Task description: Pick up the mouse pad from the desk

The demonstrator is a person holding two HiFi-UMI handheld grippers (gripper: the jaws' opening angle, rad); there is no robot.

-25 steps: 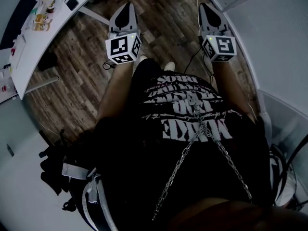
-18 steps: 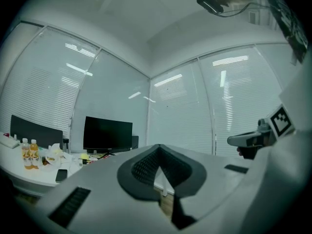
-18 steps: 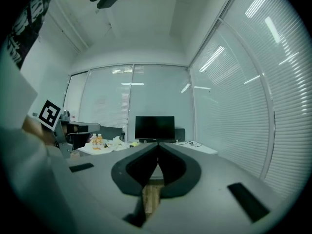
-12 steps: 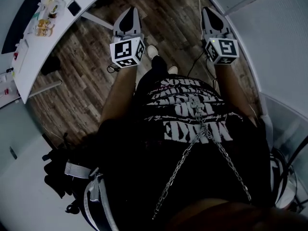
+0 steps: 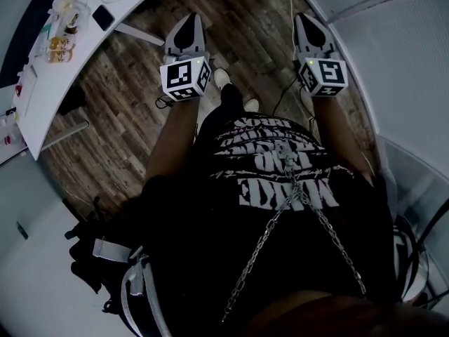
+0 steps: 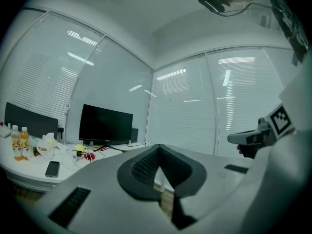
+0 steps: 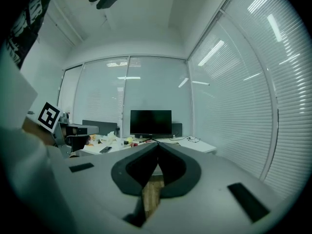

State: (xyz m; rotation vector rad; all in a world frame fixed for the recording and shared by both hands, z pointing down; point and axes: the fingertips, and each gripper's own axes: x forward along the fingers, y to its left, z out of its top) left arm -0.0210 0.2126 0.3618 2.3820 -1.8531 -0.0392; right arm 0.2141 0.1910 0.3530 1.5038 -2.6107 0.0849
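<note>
1. The left claw (image 5: pixel 189 21) is closed: in the left gripper view its two dark pads meet at the tips with nothing held between them.
2. The right claw (image 5: pixel 304 20) is closed too, its pads together and empty; only a strip of floor shows through the gap below them.
3. Both claws hang over the wooden floor (image 5: pixel 126 97), off the edge of the white surface (image 5: pixel 42 97). The left one is nearer the surface and the right one is farther from it.
4. The mouse pad cannot be picked out in any view, so I cannot tell where on the surface it lies.
5. On the surface stand a dark monitor (image 6: pixel 106 125) at its back, two bottles of orange drink (image 6: pixel 19 143) toward one end, and a phone (image 6: pixel 52 168) lying flat near its front edge, with small clutter and cables between the bottles and the monitor.
6. The person, in a black printed shirt (image 5: pixel 280 167) with a chain across it, stands clear of the surface, with white shoes (image 5: pixel 222 76) on the floor between the two claws.
</note>
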